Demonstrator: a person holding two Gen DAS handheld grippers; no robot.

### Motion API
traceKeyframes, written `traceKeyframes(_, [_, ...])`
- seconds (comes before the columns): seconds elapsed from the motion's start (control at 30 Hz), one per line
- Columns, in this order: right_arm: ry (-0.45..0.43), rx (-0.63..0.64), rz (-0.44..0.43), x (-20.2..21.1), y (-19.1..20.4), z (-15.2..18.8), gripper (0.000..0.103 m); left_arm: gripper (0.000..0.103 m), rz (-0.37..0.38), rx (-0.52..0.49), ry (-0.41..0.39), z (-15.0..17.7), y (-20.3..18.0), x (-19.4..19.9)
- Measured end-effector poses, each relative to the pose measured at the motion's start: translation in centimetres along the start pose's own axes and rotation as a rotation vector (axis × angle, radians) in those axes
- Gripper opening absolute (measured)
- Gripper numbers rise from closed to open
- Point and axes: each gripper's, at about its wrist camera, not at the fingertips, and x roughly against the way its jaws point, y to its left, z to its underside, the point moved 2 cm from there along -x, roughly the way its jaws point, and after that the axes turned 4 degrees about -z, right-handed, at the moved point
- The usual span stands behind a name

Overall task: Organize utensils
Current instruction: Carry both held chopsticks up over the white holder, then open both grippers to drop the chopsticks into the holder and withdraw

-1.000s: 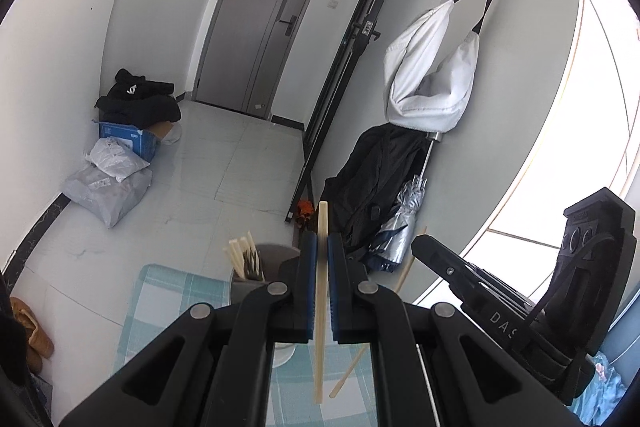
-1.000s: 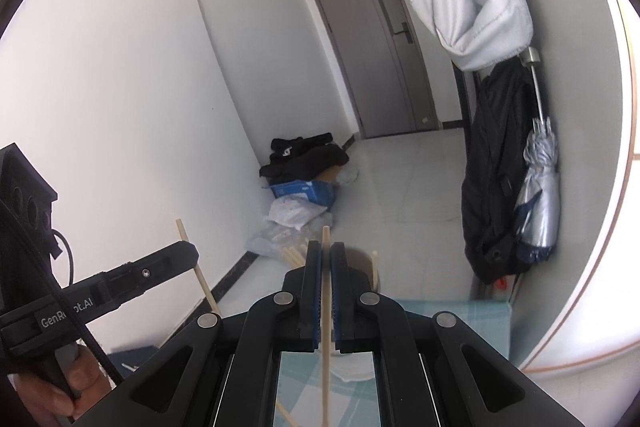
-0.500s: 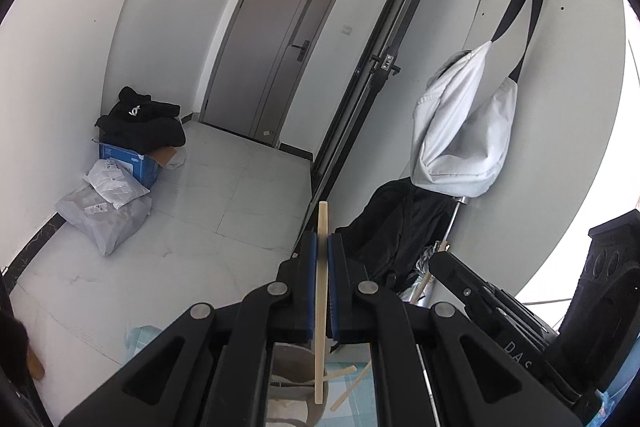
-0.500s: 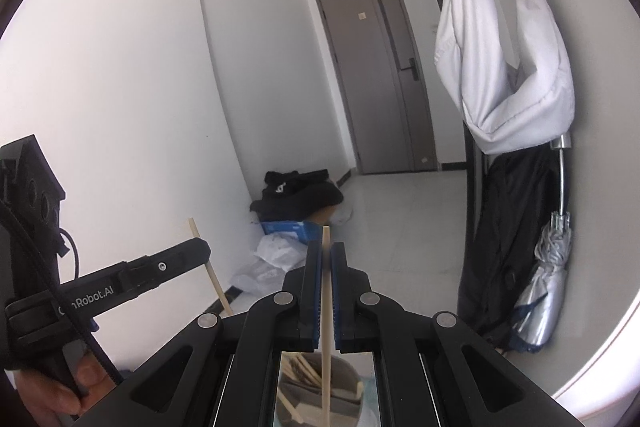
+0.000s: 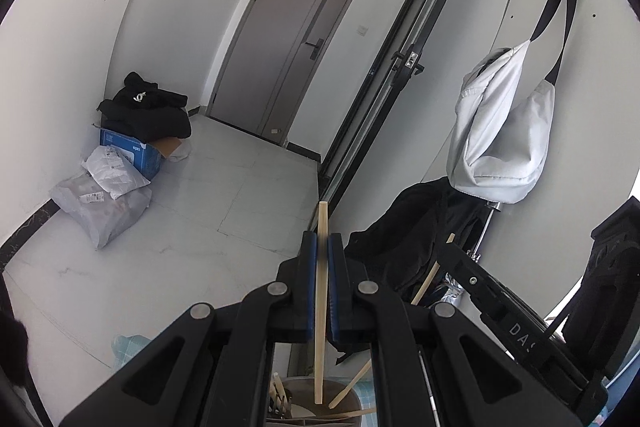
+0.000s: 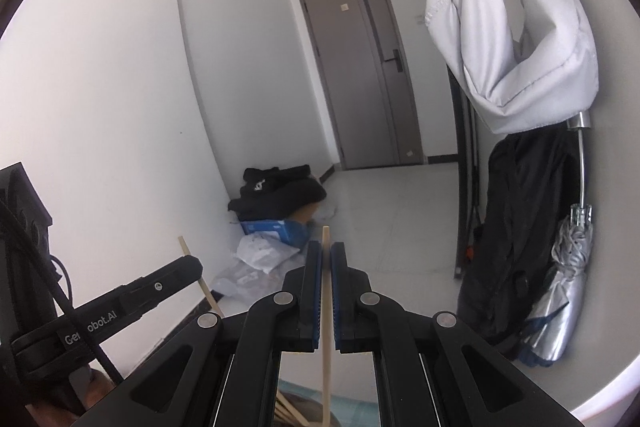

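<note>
Left wrist view reads "DAS" on the right gripper [image 5: 452,255] beside it; the right wrist view reads "Robot.AI" on the left gripper [image 6: 192,267]. Each is clenched on an upright chopstick [image 5: 321,307] [image 6: 327,327]. Since a second ago both have tilted up, the checked cloth [image 5: 128,345] nearly gone. Only the left view clearly shows the grey holder [image 5: 344,401] below, sticks inside.
</note>
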Motion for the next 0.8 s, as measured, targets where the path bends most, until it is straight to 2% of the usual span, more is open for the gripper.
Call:
traceKeyframes(0.2, [0.01,0.014,-0.025,-1.1,0.2,1.5,0.004,0.002,-0.008,-0.021,0.026,0.8,0.0,-1.2])
traceKeyframes(0.5, [0.006,0.124,-0.082,0.4,1.3,3.9,0.004,0.002,0.006,-0.112,0.029,2.4,-0.8,-0.6])
traceKeyframes(0.63, [0.017,0.188,-0.1,1.2,2.0,5.3,0.004,0.002,0.036,-0.139,0.048,3.3,-0.9,-0.3])
traceKeyframes(0.73, [0.044,0.218,-0.1,1.3,2.4,6.2,0.004,0.002,0.097,-0.144,0.084,4.3,-0.9,-0.3])
traceKeyframes(0.8, [0.069,0.225,-0.104,1.1,2.4,6.9,0.004,0.002,0.097,-0.147,0.107,4.8,-0.8,-0.3])
